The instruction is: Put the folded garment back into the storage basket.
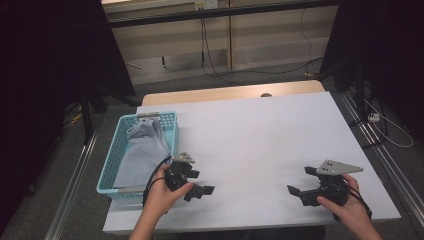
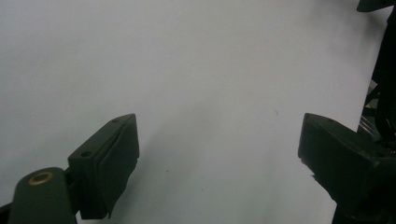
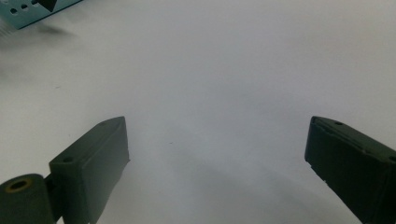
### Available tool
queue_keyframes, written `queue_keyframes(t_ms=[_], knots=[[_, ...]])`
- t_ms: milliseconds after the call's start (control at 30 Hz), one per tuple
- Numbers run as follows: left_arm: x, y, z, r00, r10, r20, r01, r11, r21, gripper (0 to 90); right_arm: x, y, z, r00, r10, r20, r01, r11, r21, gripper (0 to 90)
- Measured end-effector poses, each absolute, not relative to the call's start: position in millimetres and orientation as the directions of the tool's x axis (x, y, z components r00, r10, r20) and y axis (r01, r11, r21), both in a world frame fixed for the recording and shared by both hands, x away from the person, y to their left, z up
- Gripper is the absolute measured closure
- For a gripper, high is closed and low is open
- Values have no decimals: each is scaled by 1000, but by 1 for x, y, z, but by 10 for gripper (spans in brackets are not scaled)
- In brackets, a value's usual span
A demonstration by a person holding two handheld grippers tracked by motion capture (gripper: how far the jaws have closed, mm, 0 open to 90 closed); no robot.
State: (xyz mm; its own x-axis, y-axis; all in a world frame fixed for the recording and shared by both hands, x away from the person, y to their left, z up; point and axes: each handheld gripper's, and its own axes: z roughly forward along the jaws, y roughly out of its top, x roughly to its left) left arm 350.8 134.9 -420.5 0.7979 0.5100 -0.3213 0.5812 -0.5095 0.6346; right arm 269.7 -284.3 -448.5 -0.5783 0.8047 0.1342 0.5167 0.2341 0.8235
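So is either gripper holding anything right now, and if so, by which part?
Nothing is held. The left gripper and right gripper both have open, empty jaws over the white table; the grey cloth lies in the turquoise plastic basket.

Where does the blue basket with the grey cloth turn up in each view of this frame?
High view: the blue basket sits at the table's left edge, the grey cloth inside it, just left of the left gripper.
Left gripper view: not in it; its open jaws look over bare white tabletop.
Right gripper view: a corner of the basket sits at top left.
Shared landmark: the white tabletop.
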Motion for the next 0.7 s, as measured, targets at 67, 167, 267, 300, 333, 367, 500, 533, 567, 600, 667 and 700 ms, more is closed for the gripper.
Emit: queue_keyframes(t_ms=[67,167,267,300,333,367,500,533,567,600,667,700], knots=[[350,135,-420,801,508,-318,578,-513,635,129,269,-285,-448,-577,805,136,515,229,826,57],[349,135,-420,802,504,-320,575,-511,639,129,268,-286,-447,-572,808,141,513,219,830,57],[348,136,-420,807,498,-318,569,-511,644,129,267,-288,-447,-571,809,141,515,218,829,57],[348,136,-420,806,496,-323,571,-508,645,129,267,-288,-447,-571,809,140,515,220,828,56],[347,136,-420,805,500,-320,571,-505,647,129,267,-288,-448,-570,809,140,515,219,829,56],[347,136,-420,806,498,-320,570,-507,647,129,267,-289,-448,-570,809,141,515,218,829,56],[347,135,-423,806,498,-320,571,-513,640,128,268,-292,-449,-563,813,145,519,212,828,56],[346,135,-424,804,498,-325,575,-511,639,129,267,-293,-449,-560,816,145,521,210,828,56],[347,134,-424,804,498,-325,575,-513,637,129,267,-294,-449,-557,817,148,521,205,829,56],[346,134,-425,803,499,-325,576,-514,635,129,267,-295,-449,-554,819,148,521,203,829,56],[347,134,-425,804,500,-322,575,-515,636,129,267,-296,-450,-554,819,147,520,203,830,56],[347,133,-425,804,500,-322,575,-514,636,129,266,-296,-450,-554,819,147,520,203,829,56]])
